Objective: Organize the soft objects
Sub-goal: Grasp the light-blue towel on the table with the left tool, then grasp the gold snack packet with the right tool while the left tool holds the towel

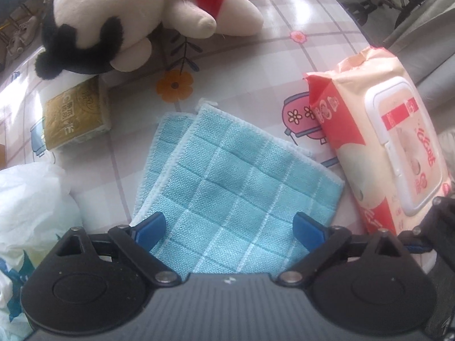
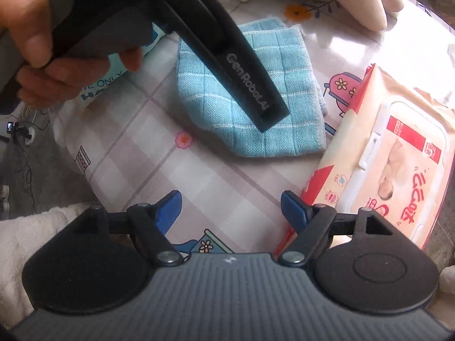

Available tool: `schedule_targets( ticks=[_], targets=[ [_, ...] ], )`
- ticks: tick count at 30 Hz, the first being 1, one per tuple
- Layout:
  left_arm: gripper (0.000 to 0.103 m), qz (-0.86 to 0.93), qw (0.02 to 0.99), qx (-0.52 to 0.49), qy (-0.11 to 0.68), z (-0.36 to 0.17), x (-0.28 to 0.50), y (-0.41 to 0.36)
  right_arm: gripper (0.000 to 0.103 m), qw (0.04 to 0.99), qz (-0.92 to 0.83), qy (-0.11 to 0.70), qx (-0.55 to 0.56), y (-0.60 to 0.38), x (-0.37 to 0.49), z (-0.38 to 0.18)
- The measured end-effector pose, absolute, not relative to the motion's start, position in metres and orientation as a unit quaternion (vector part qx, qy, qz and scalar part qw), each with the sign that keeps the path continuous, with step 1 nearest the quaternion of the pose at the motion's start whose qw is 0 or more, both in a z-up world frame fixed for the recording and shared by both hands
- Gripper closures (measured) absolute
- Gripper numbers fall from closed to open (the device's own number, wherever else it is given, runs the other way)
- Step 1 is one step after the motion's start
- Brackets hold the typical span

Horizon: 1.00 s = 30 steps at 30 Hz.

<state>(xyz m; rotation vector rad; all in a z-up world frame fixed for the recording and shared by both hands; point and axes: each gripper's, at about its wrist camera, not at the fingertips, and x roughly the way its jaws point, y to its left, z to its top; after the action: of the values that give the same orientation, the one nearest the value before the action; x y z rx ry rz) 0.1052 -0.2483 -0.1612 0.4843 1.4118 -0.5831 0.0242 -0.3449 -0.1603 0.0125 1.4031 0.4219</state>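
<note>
- Hovering low over the folded blue cloth (image 1: 227, 187), left gripper (image 1: 230, 227) spread wide, blue fingertips (image 1: 150, 224) apart above the cloth's near edge, clamping nothing
- Lying flat on the flowered tablecloth (image 1: 256, 65), the cloth folded in layers, edges slightly offset at the far corner
- Resting just beside the cloth's right side, a pack of wet wipes (image 1: 392, 153), white flip lid facing up
- Sprawling at the far side of the table, a plush doll (image 1: 128, 20) with black hair and red garment, head tilted toward a gold tissue packet (image 1: 76, 116)
- Sitting at the left edge, a crumpled white plastic bag (image 1: 31, 199)
- Gripping the left tool's dark handle from the upper left of the right wrist view, the person's left hand (image 2: 42, 48), fingers wrapped around it, the tool body angling down across the blue cloth (image 2: 247, 108)
- Holding back near the table's front, right gripper (image 2: 231, 206) also parted wide and grasping nothing, fingertips (image 2: 170, 204) above bare tablecloth (image 2: 159, 153)
- Lying just right of the right gripper, the wet wipes (image 2: 398, 159), touching or nearly touching the cloth's corner
- Showing at the lower left, a white fluffy fabric (image 2: 25, 233), off the table's edge
</note>
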Motion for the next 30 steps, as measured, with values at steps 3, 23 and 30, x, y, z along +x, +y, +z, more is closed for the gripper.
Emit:
schedule_targets(
  ticks=[3,23,30],
  targets=[
    [0.000,-0.263,0.680,0.233,0.643,-0.179,0.104,-0.254,0.025,0.746,0.203,0.634,-0.001,-0.346,0.021,-0.155],
    [0.089,-0.212,0.725,0.142,0.640,-0.160,0.124,-0.214,0.025,0.804,0.175,0.567,-0.047,-0.350,0.036,-0.098],
    [0.089,-0.188,0.736,0.103,0.642,-0.152,0.116,-0.186,0.031,0.860,0.188,0.471,-0.065,-0.390,0.082,-0.066]
  ],
)
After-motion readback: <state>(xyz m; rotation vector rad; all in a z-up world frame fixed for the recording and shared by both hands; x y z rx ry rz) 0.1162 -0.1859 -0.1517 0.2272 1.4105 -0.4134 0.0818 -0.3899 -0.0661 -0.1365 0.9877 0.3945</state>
